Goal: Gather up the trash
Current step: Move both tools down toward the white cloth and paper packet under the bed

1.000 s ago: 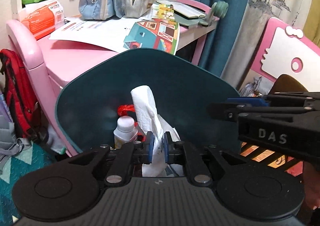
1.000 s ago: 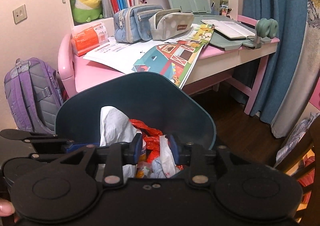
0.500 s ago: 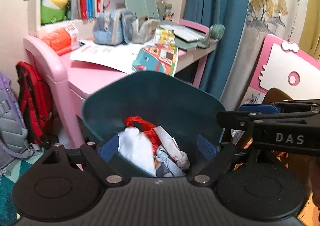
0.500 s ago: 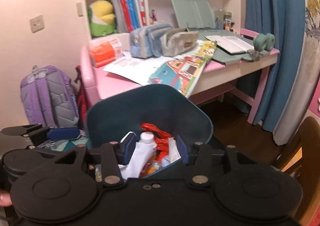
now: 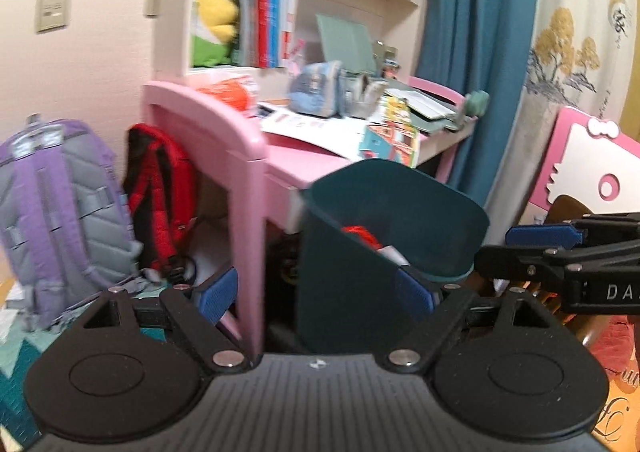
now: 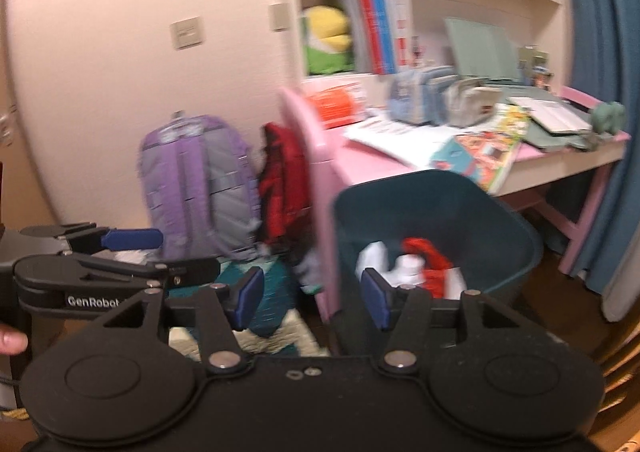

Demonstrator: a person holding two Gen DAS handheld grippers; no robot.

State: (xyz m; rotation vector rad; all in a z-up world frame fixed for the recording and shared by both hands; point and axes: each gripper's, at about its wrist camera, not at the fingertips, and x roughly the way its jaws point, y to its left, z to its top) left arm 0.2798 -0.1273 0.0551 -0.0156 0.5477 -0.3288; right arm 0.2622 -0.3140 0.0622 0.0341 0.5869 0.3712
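Note:
A dark teal trash bin (image 5: pixel 352 252) stands on the floor by the pink desk; it also shows in the right wrist view (image 6: pixel 480 211). Inside it lie white tissue (image 6: pixel 374 258), a white bottle (image 6: pixel 410 264) and red wrapping (image 6: pixel 428 260). My left gripper (image 5: pixel 316 294) is open and empty, back from the bin's near wall. My right gripper (image 6: pixel 312 294) is open and empty, left of the bin. Each gripper shows in the other's view: the right one in the left wrist view (image 5: pixel 560 248), the left one in the right wrist view (image 6: pixel 100 248).
A pink desk (image 5: pixel 248 135) with papers, pencil cases and books stands behind the bin. A purple backpack (image 6: pixel 200 183) and a red backpack (image 6: pixel 284 179) lean at its left. A blue curtain (image 5: pixel 476 31) and a pink chair (image 5: pixel 592 167) are at the right.
Both grippers opened, dropped the tissue and other trash into the bin, and pulled back and left. The bin now looks smaller and further right.

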